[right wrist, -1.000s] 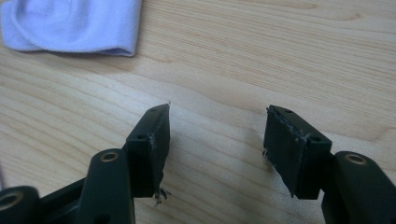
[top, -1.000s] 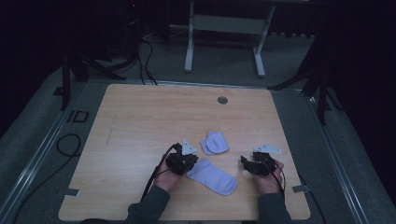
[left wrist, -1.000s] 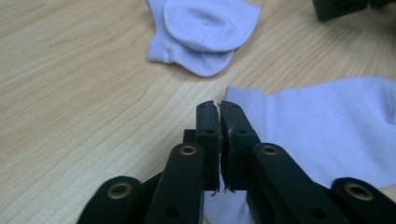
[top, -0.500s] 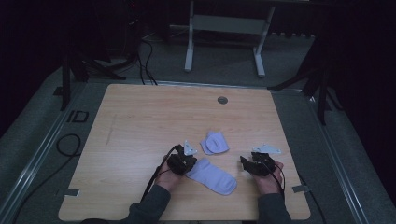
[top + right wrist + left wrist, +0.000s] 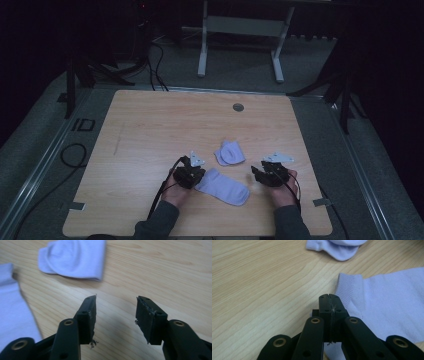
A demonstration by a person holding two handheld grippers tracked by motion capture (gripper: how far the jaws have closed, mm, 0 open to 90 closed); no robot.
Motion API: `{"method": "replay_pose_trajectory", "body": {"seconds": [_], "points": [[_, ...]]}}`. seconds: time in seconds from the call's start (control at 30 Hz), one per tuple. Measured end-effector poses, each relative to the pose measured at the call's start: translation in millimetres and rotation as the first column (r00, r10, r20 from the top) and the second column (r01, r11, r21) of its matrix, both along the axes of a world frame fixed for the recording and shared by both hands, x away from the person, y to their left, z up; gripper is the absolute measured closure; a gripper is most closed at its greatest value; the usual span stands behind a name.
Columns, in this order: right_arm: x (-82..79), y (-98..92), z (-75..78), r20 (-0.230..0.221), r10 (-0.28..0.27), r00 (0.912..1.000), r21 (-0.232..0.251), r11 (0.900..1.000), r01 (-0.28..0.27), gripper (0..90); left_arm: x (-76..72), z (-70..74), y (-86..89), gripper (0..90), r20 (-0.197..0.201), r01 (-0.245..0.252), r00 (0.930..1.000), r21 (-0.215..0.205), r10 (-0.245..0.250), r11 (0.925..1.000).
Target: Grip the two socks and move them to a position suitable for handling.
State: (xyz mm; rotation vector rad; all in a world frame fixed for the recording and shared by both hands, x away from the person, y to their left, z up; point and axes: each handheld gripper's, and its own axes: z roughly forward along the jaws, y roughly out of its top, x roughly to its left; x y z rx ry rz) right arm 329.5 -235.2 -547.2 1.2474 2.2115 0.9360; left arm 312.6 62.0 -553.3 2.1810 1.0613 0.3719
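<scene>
**A:** Starting from the left, which way does the flat sock [image 5: 223, 185] lie?

**B:** Its long axis runs on a slant across the table [image 5: 150, 125], cuff end up by the left gripper [image 5: 192, 172], toe end lower and toward the right gripper [image 5: 260, 172]. In the left gripper view the ribbed cuff [image 5: 348, 286] sits just beside the jaw tips, the body spreading off to the right.

**A:** Does the left gripper have it?

**B:** Its jaws are pressed fully together with no gap. The tips sit at the cuff's edge; I cannot tell whether any cloth is pinched between them.

**A:** And past the flat sock?

**B:** A folded sock [image 5: 230, 153] lies just beyond it, apart from it, farther from the person. Beyond that, a small round grommet [image 5: 238, 107] sits near the table's far edge.

**A:** The right gripper?

**B:** Well to the right of the flat sock's toe, jaws about half apart and just been closing, with bare wood between them. Nothing blocks its way to either sock.

**A:** Any writing?

**B:** None readable on the socks.
</scene>
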Motion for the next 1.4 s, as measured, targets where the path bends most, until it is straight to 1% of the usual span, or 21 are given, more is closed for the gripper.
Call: {"method": "replay_pose_trajectory", "body": {"seconds": [0.2,0.27,0.3,0.4,0.57,0.63,0.8,0.9,0.97,1.0,1.07,1.13,1.23,1.4], "points": [[7.6,21.2,7.2,0.006,0.062,0.9981,-0.016,0.998,-0.062,55.9,-4.8,-0.1,10.8,89.1,-0.006,-0.024,0.9997,-0.008,0.023,0.9997],[11.2,29.1,8.8,-0.001,0.082,0.9966,-0.010,0.997,-0.082,57.2,-7.2,-0.5,14.0,88.6,-0.003,-0.031,0.9995,-0.020,0.031,0.9993],[13.2,33.0,9.4,0.000,0.092,0.9958,-0.015,0.996,-0.092,57.8,-8.5,-0.6,15.8,88.4,-0.004,-0.033,0.9994,-0.022,0.033,0.9992],[19.2,45.6,10.9,-0.004,0.122,0.9925,-0.027,0.992,-0.122,59.9,-12.0,-1.7,21.4,88.0,-0.004,-0.041,0.9992,-0.035,0.041,0.9985],[27.3,67.7,13.8,-0.011,0.171,0.9852,-0.035,0.985,-0.171,63.3,-16.3,-1.1,27.3,87.3,-0.007,-0.040,0.9992,-0.031,0.040,0.9987],[30.7,76.5,13.7,-0.018,0.189,0.9818,-0.044,0.981,-0.190,65.4,-17.9,-1.4,28.3,86.7,-0.007,-0.039,0.9992,-0.034,0.039,0.9986],[39.3,94.4,11.5,-0.044,0.219,0.9748,-0.061,0.973,-0.221,66.7,-23.0,-0.4,32.0,84.0,-0.004,-0.040,0.9992,-0.044,0.040,0.9983],[44.5,100.7,8.8,-0.063,0.228,0.9717,-0.070,0.970,-0.232,68.1,-26.9,3.1,36.3,81.5,0.007,-0.040,0.9991,-0.062,0.041,0.9972],[47.6,102.8,6.4,-0.080,0.223,0.9716,-0.077,0.970,-0.229,70.4,-29.5,6.1,39.9,80.3,0.013,-0.043,0.9990,-0.069,0.044,0.9967],[49.2,103.2,5.1,-0.089,0.218,0.9719,-0.077,0.971,-0.225,72.2,-30.9,7.4,41.7,80.1,0.018,-0.044,0.9988,-0.074,0.045,0.9963],[52.3,102.8,3.0,-0.107,0.206,0.9726,-0.086,0.973,-0.216,80.1,-33.1,9.9,45.2,79.5,0.025,-0.049,0.9984,-0.079,0.051,0.9956],[53.5,101.4,3.0,-0.118,0.204,0.9719,-0.071,0.974,-0.213,88.1,-34.6,11.3,48.8,79.2,0.034,-0.056,0.9977,-0.080,0.059,0.9953],[54.2,98.8,4.9,-0.127,0.193,0.9730,-0.046,0.979,-0.200,88.8,-34.5,11.7,53.5,78.6,0.039,-0.071,0.9964,-0.075,0.074,0.9947],[51.2,98.7,8.4,-0.139,0.188,0.9722,0.006,0.982,-0.189,88.9,-31.3,11.1,59.6,78.6,0.041,-0.100,0.9937,-0.085,0.104,0.9913]]}}
